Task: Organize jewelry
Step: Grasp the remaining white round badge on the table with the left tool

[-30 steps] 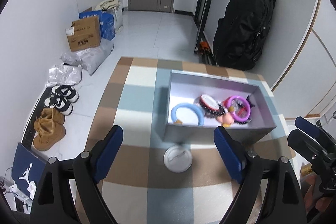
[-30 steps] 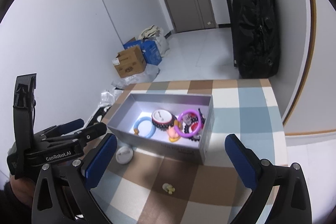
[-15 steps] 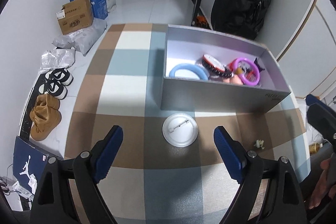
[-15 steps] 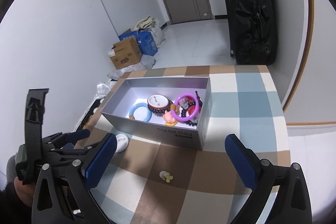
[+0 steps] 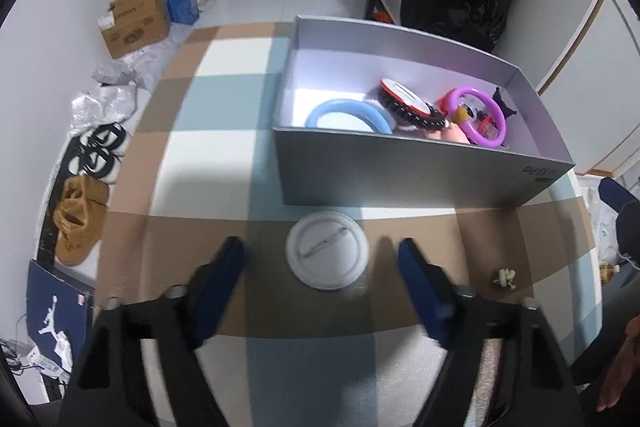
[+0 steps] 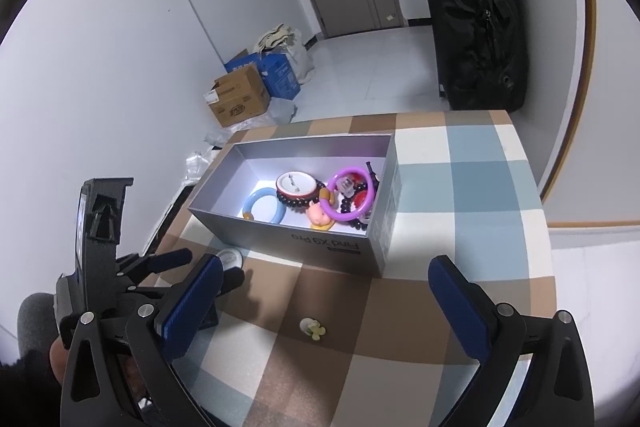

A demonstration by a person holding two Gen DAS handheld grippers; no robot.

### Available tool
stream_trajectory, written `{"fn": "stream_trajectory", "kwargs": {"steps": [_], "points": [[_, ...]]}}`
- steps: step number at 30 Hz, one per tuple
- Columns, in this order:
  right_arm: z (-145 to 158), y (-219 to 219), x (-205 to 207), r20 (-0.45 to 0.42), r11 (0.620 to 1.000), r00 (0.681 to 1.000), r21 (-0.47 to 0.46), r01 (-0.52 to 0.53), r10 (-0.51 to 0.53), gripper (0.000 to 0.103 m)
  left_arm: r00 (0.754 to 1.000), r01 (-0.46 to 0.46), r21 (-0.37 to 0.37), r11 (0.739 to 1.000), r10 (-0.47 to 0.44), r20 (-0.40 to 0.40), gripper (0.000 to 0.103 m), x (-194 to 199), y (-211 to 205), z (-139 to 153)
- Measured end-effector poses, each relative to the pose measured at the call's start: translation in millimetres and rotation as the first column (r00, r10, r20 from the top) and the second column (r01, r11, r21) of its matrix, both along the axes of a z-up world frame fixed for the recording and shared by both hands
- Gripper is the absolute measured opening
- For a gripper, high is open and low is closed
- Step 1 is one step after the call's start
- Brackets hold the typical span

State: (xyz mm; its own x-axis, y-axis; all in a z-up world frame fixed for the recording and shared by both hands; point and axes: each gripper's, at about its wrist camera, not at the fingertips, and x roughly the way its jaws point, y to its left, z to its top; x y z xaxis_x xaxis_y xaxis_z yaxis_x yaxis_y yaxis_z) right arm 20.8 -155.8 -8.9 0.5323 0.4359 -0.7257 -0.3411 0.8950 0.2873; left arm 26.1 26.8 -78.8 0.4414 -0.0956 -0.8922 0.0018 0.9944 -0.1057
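A white round pin badge (image 5: 327,250) lies back-up on the checked cloth, just in front of the grey box (image 5: 420,171). My left gripper (image 5: 320,261) hangs over it with its jaws closing; the badge lies between the blue pads, which stand clear of its rim. In the box lie a blue ring (image 5: 348,113), a red-and-white badge on a black bead bracelet (image 5: 400,97) and a purple ring (image 5: 478,115). My right gripper (image 6: 326,291) is open over the cloth, holding nothing. A small pale-yellow trinket (image 6: 312,329) lies under its gap. In the right wrist view, the left gripper (image 6: 188,263) sits beside the badge (image 6: 231,259).
The grey box (image 6: 320,239) takes up the table's far half. On the floor left of the table are shoes (image 5: 80,211), cardboard boxes (image 5: 136,21) and plastic bags. A large black bag (image 6: 476,11) leans on the wall behind. The table edge runs close on the left.
My left gripper has sunk and tipped down toward the white badge, and its jaws have narrowed around it. The right gripper has hardly moved.
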Motion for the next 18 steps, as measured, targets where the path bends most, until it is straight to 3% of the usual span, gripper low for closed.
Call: {"fn": "stream_trajectory", "kwargs": {"steps": [2, 4, 6, 9, 18], "points": [[-0.7, -0.5, 0.3, -0.005, 1.0, 1.0, 0.002, 0.0, 0.0, 0.103, 1.0, 0.011, 0.009, 1.0, -0.011, 0.006, 0.054, -1.3, -3.3, 1.9], [-1.0, -0.5, -0.5, -0.008, 1.0, 1.0, 0.004, -0.002, 0.002, 0.103, 1.0, 0.022, 0.014, 1.0, -0.022, 0.01, 0.036, -2.1, -4.6, 3.3], [-1.6, 0.3, 0.0, -0.01, 1.0, 1.0, 0.002, -0.006, 0.006, 0.103, 1.0, 0.02, 0.004, 1.0, -0.02, 0.012, 0.034, -2.3, -3.8, 3.6], [-1.8, 1.1, 0.3, -0.009, 1.0, 1.0, -0.004, -0.007, 0.007, 0.103, 1.0, 0.014, -0.012, 1.0, -0.014, 0.008, 0.012, -0.3, 0.3, 2.3], [-3.7, 1.8, -0.2, -0.015, 1.0, 1.0, -0.011, -0.003, 0.003, 0.103, 0.998, 0.055, -0.063, 0.997, -0.055, -0.002, 0.008, -2.2, -2.1, 2.7]]}}
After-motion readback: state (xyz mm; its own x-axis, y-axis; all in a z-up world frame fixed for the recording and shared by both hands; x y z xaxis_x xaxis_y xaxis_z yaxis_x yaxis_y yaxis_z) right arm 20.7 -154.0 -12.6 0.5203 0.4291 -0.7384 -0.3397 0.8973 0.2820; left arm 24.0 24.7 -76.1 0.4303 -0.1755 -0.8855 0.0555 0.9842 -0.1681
